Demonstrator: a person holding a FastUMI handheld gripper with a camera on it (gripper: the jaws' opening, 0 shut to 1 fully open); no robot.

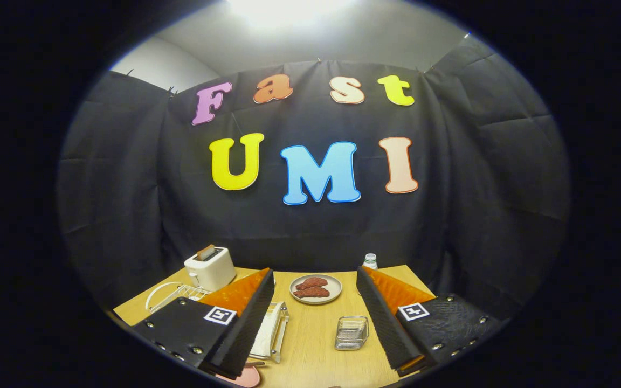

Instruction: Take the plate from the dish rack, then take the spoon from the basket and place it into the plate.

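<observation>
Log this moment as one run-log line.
gripper: jaws open, empty, above table | dish rack: beside one finger | wire basket: between the jaws | plate of food: beyond | toaster: far corner

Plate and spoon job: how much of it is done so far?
Nothing looks done yet. The gripper holds nothing, and its jaws stand wide open above the table. What looks like a white plate stands in the dish rack beside one finger. The wire basket sits between the fingers; I cannot make out the spoon in it. Left to do: lift the plate out, then put the spoon on it.
</observation>
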